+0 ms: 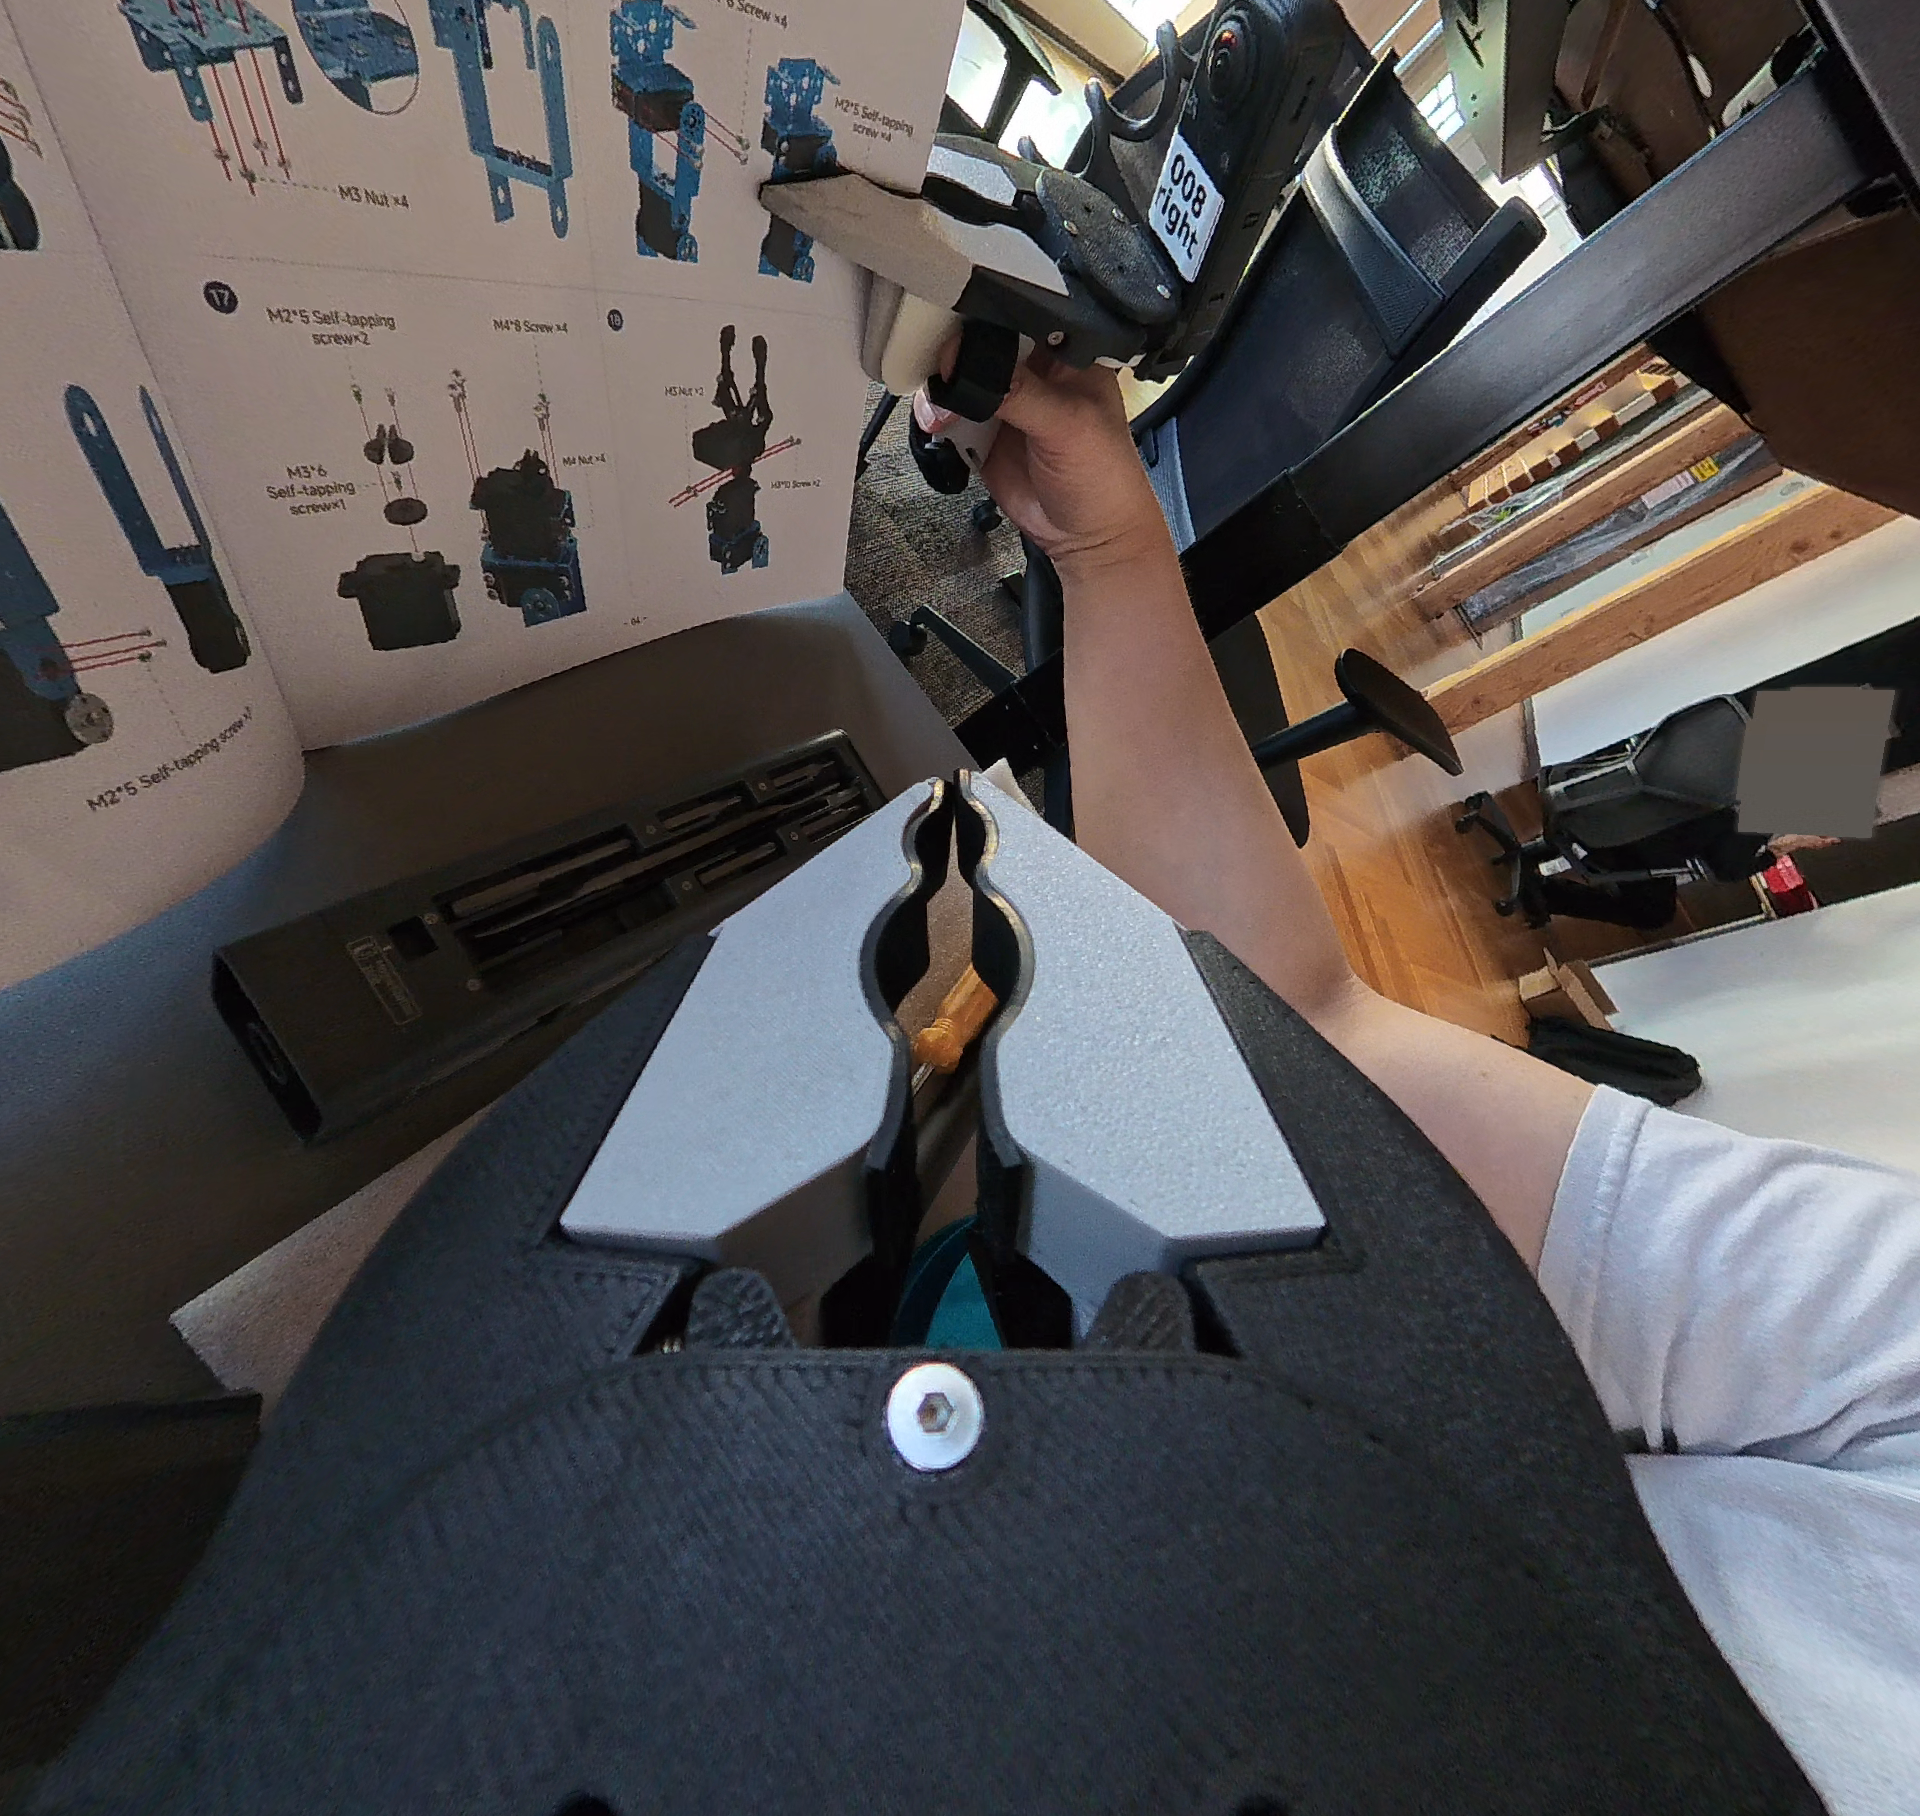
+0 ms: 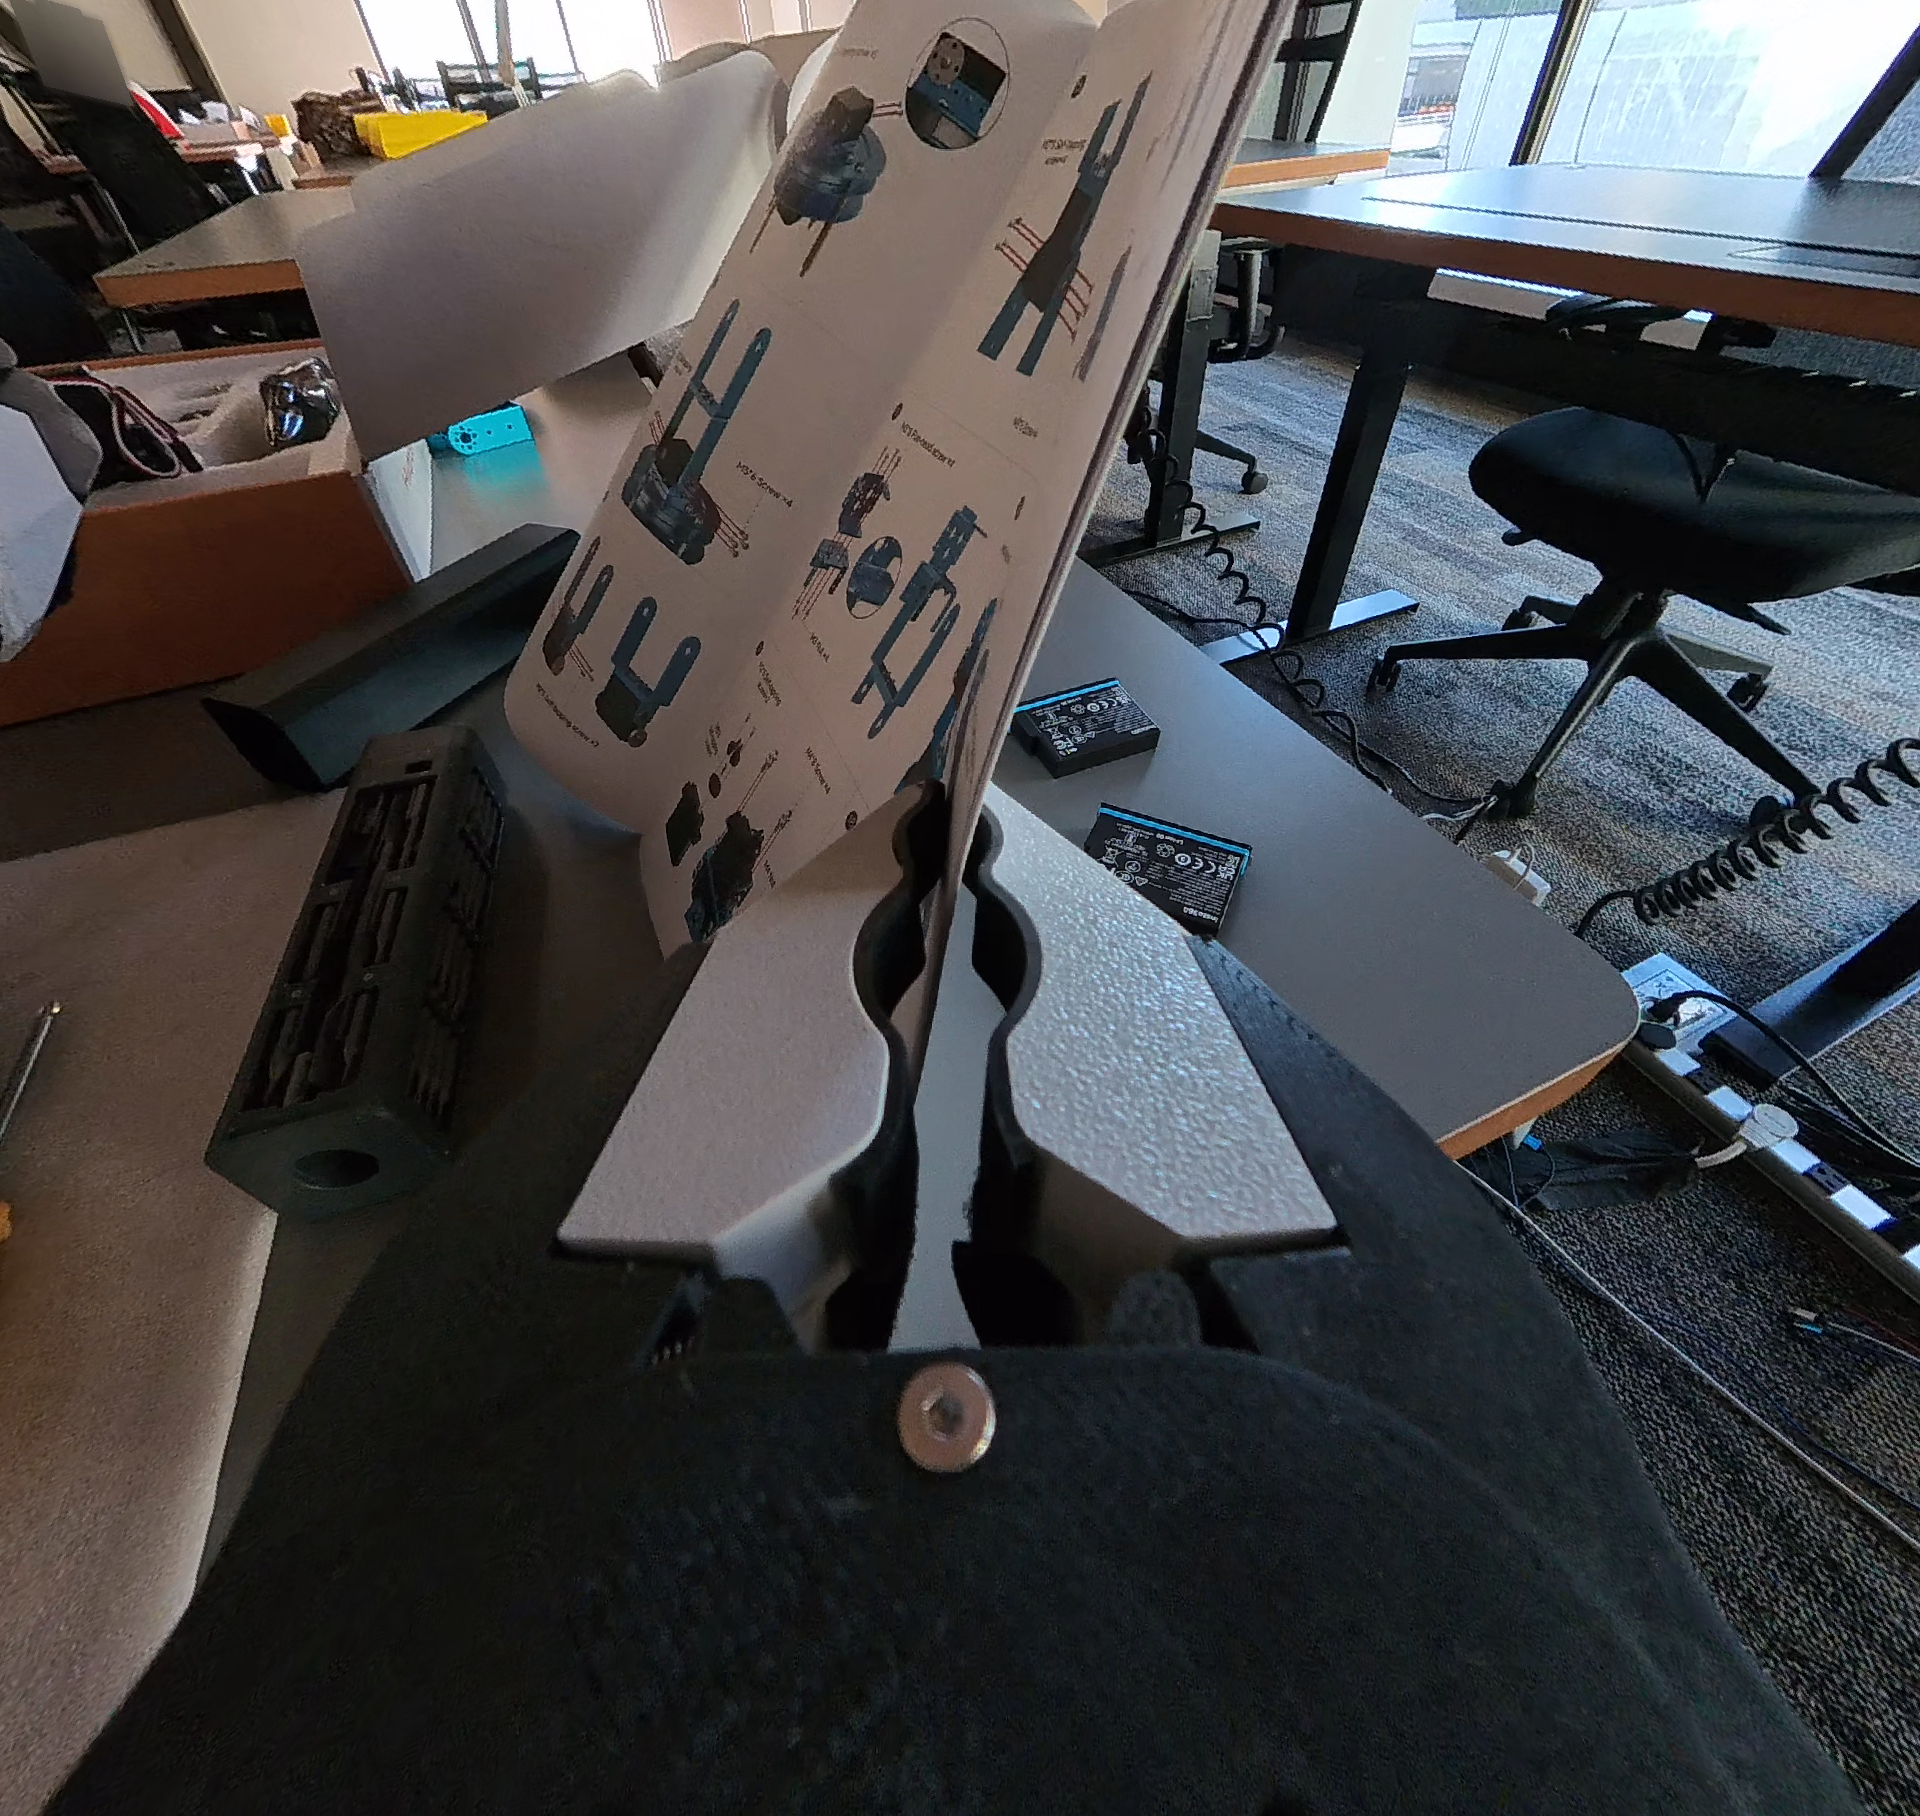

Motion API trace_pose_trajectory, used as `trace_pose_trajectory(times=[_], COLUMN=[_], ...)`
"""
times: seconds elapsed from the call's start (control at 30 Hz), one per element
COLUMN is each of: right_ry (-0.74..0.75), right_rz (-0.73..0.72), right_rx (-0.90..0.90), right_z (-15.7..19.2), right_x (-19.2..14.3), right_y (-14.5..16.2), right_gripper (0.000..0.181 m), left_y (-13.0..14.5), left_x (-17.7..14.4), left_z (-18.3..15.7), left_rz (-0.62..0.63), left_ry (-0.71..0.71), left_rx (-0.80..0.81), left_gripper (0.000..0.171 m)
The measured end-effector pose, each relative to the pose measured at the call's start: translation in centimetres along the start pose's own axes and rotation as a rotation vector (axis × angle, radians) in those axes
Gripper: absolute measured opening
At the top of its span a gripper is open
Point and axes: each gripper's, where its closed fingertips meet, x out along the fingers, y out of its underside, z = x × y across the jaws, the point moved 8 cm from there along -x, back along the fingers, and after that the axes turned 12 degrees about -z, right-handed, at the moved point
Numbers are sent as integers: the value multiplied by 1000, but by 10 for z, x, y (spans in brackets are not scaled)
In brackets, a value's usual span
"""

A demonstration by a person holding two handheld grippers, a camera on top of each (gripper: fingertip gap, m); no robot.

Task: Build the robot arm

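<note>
Booklet [image 2: 831, 436] pinched by right gripper [image 2: 961, 831] — left gripper [image 1: 956, 800] seemingly closed, empty.

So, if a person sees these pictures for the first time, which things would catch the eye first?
Most likely the big white instruction booklet with blue assembly drawings: it stands raised above the grey table, its page edge clamped in the right gripper. Next, the left gripper, shut with nothing visibly between its tips, just above a black tool case. Two small black batteries lie on the table to the right of the booklet.
</note>
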Motion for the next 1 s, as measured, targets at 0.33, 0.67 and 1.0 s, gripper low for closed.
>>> trace_pose_trajectory(times=[0.33,0.67,1.0], right_ry=[1,71,58], right_rz=[12,164,481], right_rx=[51,322,432], right_z=[-1,-14,-18], right_x=[1,8,26], right_y=[-1,5,43], right_gripper=[1,1,17], left_y=[1,3,6], left_x=[1,3,6], left_z=[-1,-1,-9], left_rz=[1,10,29], left_ry=[3,6,36], left_rx=[-1,-3,-15], left_gripper=[0,0,0])
